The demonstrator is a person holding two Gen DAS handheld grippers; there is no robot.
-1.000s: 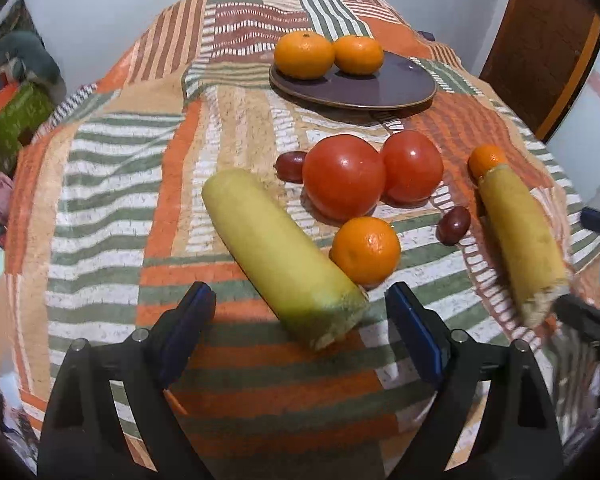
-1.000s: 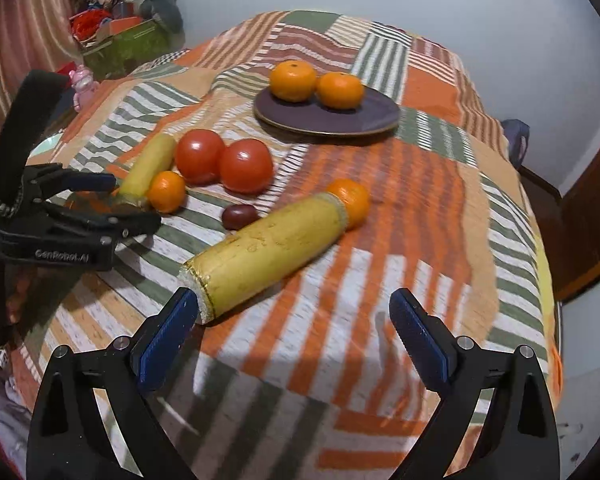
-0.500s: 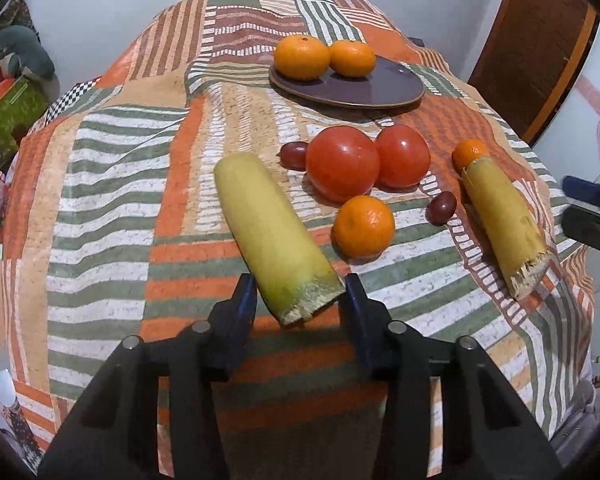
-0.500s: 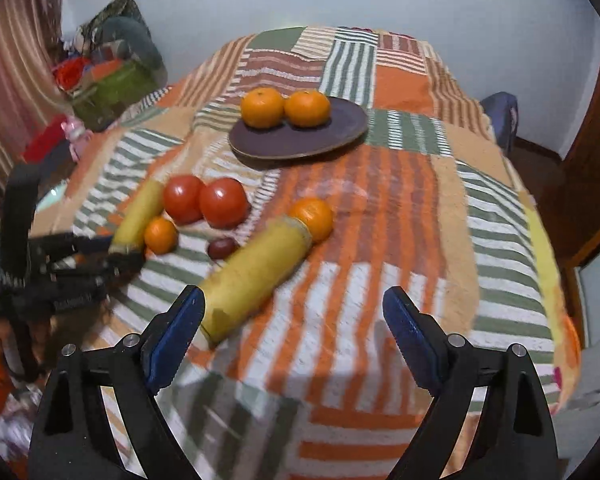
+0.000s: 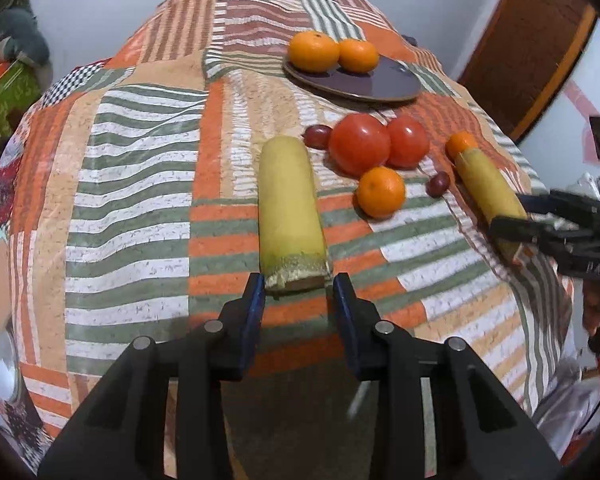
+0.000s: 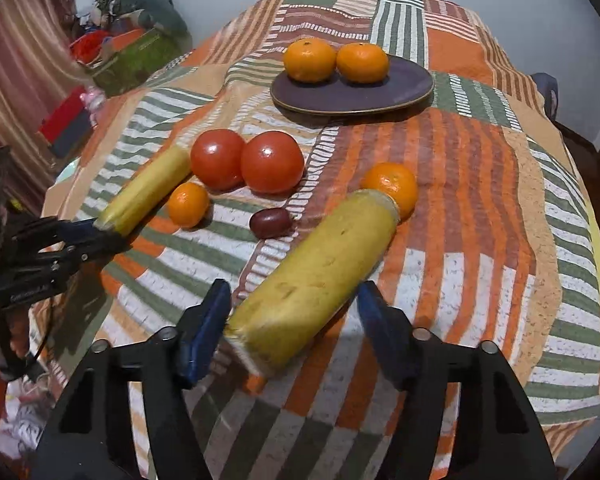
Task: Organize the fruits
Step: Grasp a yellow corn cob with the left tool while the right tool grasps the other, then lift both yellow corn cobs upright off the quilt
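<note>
1. The left gripper (image 5: 298,294) was seen with its jaws just closed in on the cut end of the left yellow fruit (image 5: 290,208), a long one that could be a banana. The blue pads appeared to touch both sides of that end, only at its very tip.
2. The right gripper (image 6: 294,320) was seen with its jaws just narrowed around the second yellow fruit (image 6: 320,272). The left pad was almost at the skin, but a small gap was visible at the right pad, so this fruit was not yet judged as held.
3. Both fruits were lying on the striped cloth of the bench (image 6: 480,208). Two tomatoes (image 6: 272,162), a small orange (image 6: 188,204) and a dark grape (image 6: 270,223) were lying between them.
4. The purple plate (image 6: 352,94) was well apart, at the far side, with two oranges (image 6: 310,60) on it.
5. For a good step, the left hold should probably be taken deeper along the fruit, because a grip at the tip could slip or let the fruit swing down.
6. The right jaws should be closed gently until both pads are met; soft skin could be crushed by too much force.
7. Another orange (image 6: 392,186) was touching the far end of the right fruit, so it could be rolled away when that fruit is lifted.
</note>
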